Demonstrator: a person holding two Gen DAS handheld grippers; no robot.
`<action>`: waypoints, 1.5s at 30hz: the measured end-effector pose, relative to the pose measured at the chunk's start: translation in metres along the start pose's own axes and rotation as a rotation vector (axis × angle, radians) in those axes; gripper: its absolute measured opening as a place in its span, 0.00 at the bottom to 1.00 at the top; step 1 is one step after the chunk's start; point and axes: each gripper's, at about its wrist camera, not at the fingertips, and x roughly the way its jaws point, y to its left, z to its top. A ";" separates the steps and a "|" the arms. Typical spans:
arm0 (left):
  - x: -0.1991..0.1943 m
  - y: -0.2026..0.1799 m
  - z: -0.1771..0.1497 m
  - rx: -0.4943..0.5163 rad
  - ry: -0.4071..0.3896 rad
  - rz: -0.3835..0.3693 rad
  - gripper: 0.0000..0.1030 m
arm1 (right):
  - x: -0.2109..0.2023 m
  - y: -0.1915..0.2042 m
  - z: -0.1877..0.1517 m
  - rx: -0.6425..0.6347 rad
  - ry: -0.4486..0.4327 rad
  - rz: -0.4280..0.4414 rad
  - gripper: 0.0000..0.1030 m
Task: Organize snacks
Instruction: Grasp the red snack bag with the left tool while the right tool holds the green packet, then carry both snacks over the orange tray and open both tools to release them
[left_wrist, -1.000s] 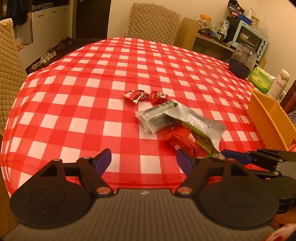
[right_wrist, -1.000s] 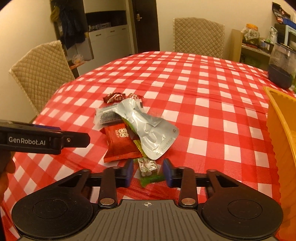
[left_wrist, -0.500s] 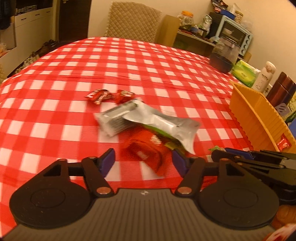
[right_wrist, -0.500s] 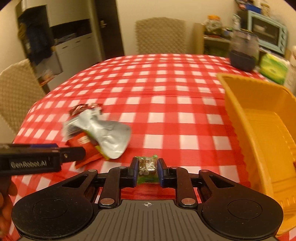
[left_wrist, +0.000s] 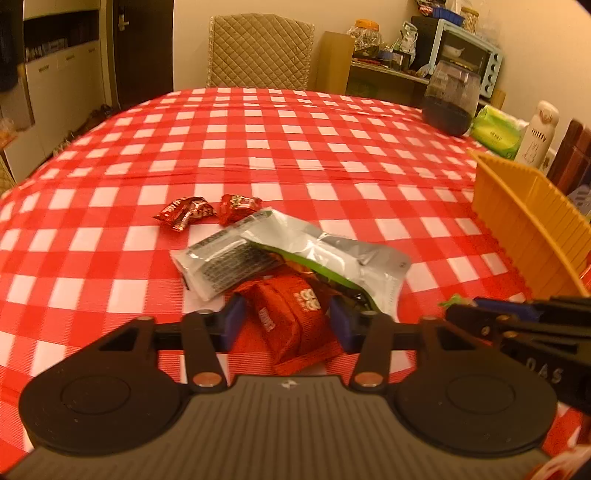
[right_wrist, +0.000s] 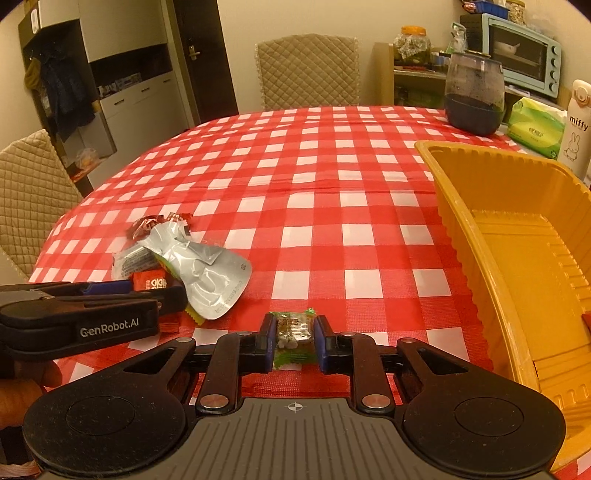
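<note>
My right gripper (right_wrist: 294, 338) is shut on a small green candy packet (right_wrist: 293, 336) and holds it over the checked cloth, left of the orange basket (right_wrist: 476, 236). My left gripper (left_wrist: 286, 323) is open with its jaws on either side of a red snack pack (left_wrist: 295, 314) that lies on the table. A silver pouch (left_wrist: 332, 258) and a clear grey packet (left_wrist: 225, 266) overlap behind it. Two small red candies (left_wrist: 207, 212) lie farther back. The pile also shows in the right wrist view (right_wrist: 199, 266).
The orange basket (left_wrist: 528, 229) stands at the table's right edge. A dark glass jar (right_wrist: 474, 94), a green tissue pack (right_wrist: 535, 127) and a white bottle (right_wrist: 578, 125) stand behind it. Padded chairs (right_wrist: 308, 72) surround the table.
My right gripper closed on the green candy packet and carried it right, toward the basket. My left gripper moved forward until its jaws straddle the red snack pack.
</note>
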 end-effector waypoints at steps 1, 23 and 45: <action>0.000 0.000 -0.001 0.009 -0.001 0.009 0.35 | -0.001 0.001 -0.001 -0.002 -0.001 -0.001 0.21; -0.092 -0.012 -0.018 -0.050 0.001 -0.041 0.27 | -0.080 0.010 -0.013 0.034 -0.075 -0.018 0.21; -0.164 -0.115 -0.003 0.071 -0.078 -0.188 0.27 | -0.201 -0.045 -0.020 0.178 -0.203 -0.124 0.21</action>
